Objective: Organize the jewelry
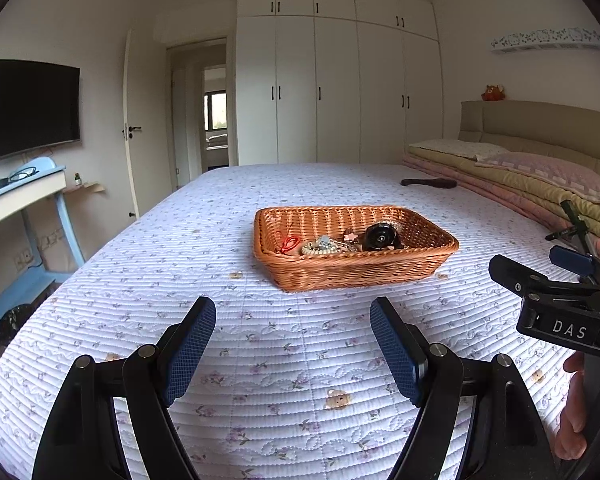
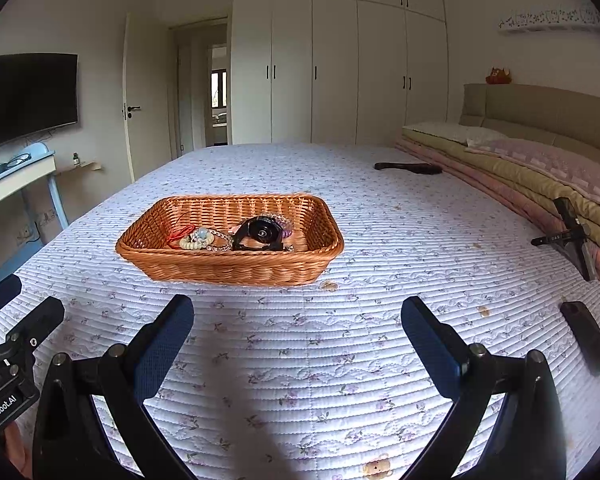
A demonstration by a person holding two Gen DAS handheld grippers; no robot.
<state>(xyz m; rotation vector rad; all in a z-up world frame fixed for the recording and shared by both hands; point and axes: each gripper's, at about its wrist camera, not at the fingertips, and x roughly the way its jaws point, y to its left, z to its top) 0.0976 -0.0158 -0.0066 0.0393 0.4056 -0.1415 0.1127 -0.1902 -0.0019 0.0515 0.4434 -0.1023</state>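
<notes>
From the left wrist view, the left tool (image 1: 293, 350) hovers over the quilted bed (image 1: 292, 380) with its blue-padded fingers spread wide and nothing between them. Straight ahead, farther up the bed, sits a wicker basket (image 1: 356, 268). Inside it lie a black watch (image 1: 381, 237) toward the right, a beaded bracelet (image 1: 324, 247) in the middle and a red cord (image 1: 289, 244) at the left. The right tool (image 1: 540, 280) shows at the right edge, its opening not clear from here. A dark elongated object (image 1: 428, 183) lies far off near the folded blankets (image 1: 540, 184).

From the right wrist view, the right tool (image 2: 298, 344) also hangs above the bed (image 2: 308, 360), fingers wide apart and holding nothing. The wicker basket (image 2: 228, 268) stands ahead and to the left, with the black watch (image 2: 262, 234) beside the beaded bracelet (image 2: 198, 242) and the red cord (image 2: 180, 234). A flat black device (image 2: 586, 336) rests on the bed near the right.
</notes>
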